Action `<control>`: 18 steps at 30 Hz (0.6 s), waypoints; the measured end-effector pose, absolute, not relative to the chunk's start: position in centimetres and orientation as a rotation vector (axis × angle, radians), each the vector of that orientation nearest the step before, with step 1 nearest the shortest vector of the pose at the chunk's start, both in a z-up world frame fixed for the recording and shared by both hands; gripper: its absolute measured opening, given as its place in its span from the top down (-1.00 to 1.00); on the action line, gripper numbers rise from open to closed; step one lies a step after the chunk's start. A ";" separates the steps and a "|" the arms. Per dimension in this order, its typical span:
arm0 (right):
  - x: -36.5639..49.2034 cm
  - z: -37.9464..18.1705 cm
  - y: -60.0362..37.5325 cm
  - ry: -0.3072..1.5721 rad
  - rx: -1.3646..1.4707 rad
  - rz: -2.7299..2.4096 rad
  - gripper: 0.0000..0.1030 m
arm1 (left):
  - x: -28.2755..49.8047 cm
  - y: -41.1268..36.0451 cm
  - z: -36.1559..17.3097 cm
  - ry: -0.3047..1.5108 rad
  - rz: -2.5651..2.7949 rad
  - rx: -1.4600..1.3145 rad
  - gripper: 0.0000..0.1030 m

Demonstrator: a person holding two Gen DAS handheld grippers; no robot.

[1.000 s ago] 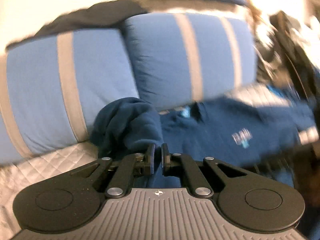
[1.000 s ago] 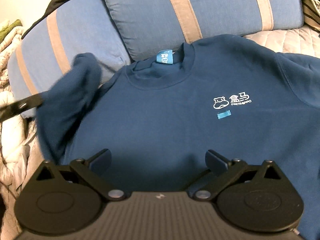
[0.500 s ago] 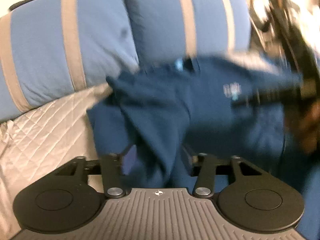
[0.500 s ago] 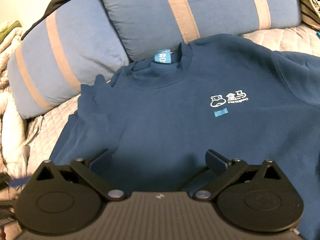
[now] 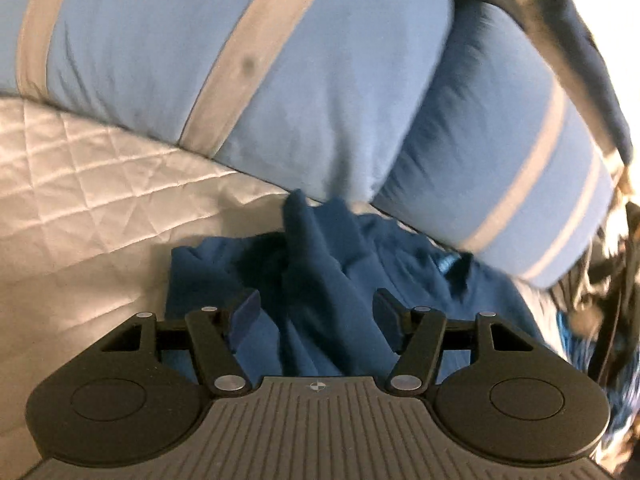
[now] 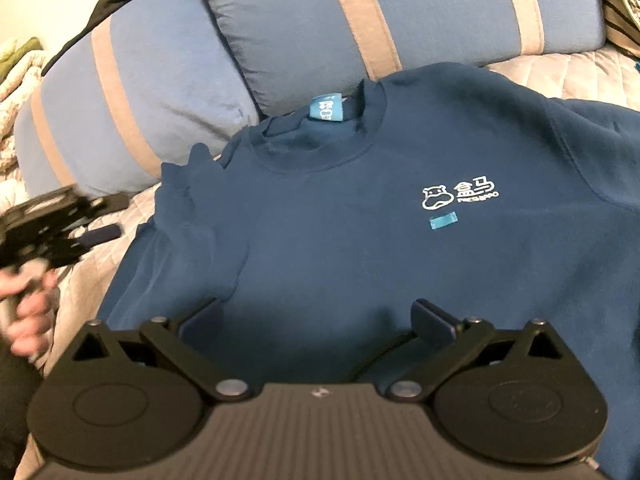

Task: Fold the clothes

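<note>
Navy cotton sweatshirt (image 6: pixel 360 248) flat, chest up, on pale quilted bed cover (image 5: pixel 80 184).
Collar against two blue pillows with tan stripes (image 6: pixel 420 12). Its sleeve (image 5: pixel 320 280) lies rumpled, folded in over the body. Left tongs (image 5: pixel 316 312) have just been opening: jaws apart, sleeve fabric loose between them, unpinched. Right tongs (image 6: pixel 316 320) spread wide over the lower chest, gripping nothing.

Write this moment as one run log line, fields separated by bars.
step: sleeve folded onto sweatshirt | left gripper: just opened, sleeve released | right gripper: open above sweatshirt
</note>
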State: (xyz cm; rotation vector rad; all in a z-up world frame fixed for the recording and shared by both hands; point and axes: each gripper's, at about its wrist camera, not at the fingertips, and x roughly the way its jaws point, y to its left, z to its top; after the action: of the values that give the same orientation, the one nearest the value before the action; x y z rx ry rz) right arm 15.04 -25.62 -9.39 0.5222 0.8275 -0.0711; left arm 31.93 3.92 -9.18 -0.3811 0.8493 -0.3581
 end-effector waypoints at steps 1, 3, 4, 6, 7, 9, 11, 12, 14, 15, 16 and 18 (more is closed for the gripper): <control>15.1 -9.4 -25.5 0.831 0.517 -0.064 -1.00 | 32.6 4.1 -9.8 0.847 -0.360 -0.407 -0.19; 15.2 -9.3 -25.1 0.832 0.509 -0.046 -1.00 | 33.6 4.6 -10.7 0.842 -0.374 -0.458 -0.19; 15.2 -9.3 -24.9 0.833 0.505 -0.040 -1.00 | 34.1 4.7 -11.1 0.840 -0.380 -0.484 -0.19; 15.4 -9.3 -24.6 0.831 0.494 -0.022 -1.00 | 35.0 5.0 -11.9 0.845 -0.391 -0.533 -0.17; 15.4 -9.4 -24.6 0.834 0.494 -0.017 -1.00 | 35.5 5.1 -12.2 0.851 -0.397 -0.558 -0.17; 15.5 -9.4 -24.4 0.838 0.495 -0.008 -1.00 | 36.2 5.2 -12.7 0.861 -0.404 -0.601 -0.08; 15.6 -9.5 -24.3 0.841 0.493 -0.005 -1.00 | 36.8 5.0 -12.6 0.877 -0.396 -0.618 0.41; 15.6 -9.6 -24.3 0.843 0.491 -0.003 -1.00 | 37.0 4.8 -12.4 0.882 -0.390 -0.615 0.64; 15.7 -9.7 -24.3 0.848 0.487 -0.001 -1.00 | 36.9 4.4 -11.0 0.867 -0.375 -0.568 0.69; 15.7 -9.8 -24.2 0.850 0.486 -0.001 -1.00 | 36.4 4.1 -9.8 0.845 -0.371 -0.538 0.72; 15.7 -9.8 -24.2 0.852 0.484 -0.001 -1.00 | 36.0 3.9 -8.7 0.824 -0.367 -0.507 0.72; 15.7 -9.9 -24.2 0.853 0.484 0.002 -1.00 | 34.8 3.3 -5.9 0.768 -0.350 -0.422 0.75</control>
State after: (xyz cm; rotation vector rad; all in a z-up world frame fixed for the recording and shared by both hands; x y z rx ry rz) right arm 15.65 -24.18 -9.89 0.4840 0.8531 0.0016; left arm 34.82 3.31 -5.85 -0.4221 0.7679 -0.3499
